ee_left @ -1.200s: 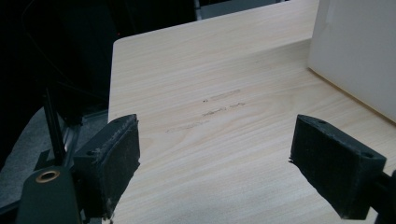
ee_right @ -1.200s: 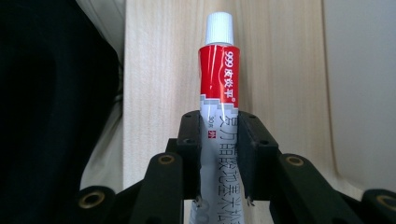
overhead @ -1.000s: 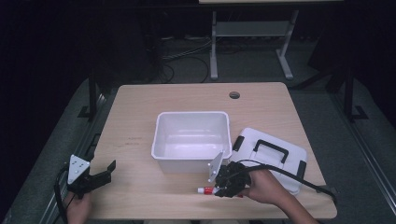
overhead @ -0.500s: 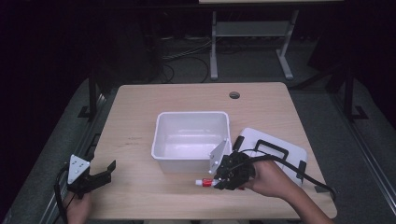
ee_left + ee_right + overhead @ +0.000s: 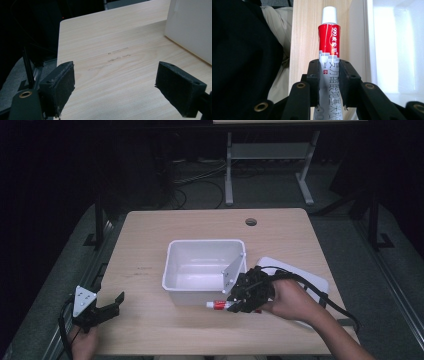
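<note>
Red-and-white tube, white cap leading: the right gripper pinches it by the lower body, both pads pressed on its sides. The tube is clear of the tabletop, just in front of the near wall of the white bin. Its long axis lies level, cap pointing left. Step in hand: carrying the tube. The next move probably calls for lifting over the rim and releasing inside. The left gripper, jaws spread and holding nothing, rests at the near left corner.
</note>
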{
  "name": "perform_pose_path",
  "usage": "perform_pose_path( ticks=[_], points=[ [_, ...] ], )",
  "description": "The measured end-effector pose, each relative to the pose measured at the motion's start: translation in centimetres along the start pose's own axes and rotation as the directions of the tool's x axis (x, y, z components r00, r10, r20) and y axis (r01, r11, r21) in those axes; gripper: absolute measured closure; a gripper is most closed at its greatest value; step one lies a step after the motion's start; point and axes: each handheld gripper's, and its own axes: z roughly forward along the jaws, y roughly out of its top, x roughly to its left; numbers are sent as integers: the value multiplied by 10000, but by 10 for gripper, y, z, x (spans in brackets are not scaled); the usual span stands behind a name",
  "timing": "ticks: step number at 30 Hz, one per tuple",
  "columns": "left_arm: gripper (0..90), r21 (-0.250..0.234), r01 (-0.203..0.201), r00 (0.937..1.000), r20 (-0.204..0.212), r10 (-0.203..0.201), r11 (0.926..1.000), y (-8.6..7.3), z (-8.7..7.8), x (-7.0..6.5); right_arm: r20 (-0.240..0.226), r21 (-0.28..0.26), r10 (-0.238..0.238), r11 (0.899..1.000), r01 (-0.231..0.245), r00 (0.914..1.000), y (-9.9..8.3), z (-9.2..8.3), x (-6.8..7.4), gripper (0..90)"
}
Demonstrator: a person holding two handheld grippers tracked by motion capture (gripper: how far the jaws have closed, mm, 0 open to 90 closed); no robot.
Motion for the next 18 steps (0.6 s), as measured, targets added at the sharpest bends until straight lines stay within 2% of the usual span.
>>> perform_pose_path(
  ticks=[18],
  points=[
    [149,-12,20,10000,0,-20,10000,0,1,0,286,-43,-7,10000,8,9996,19,-20,-20,720]
  ],
)
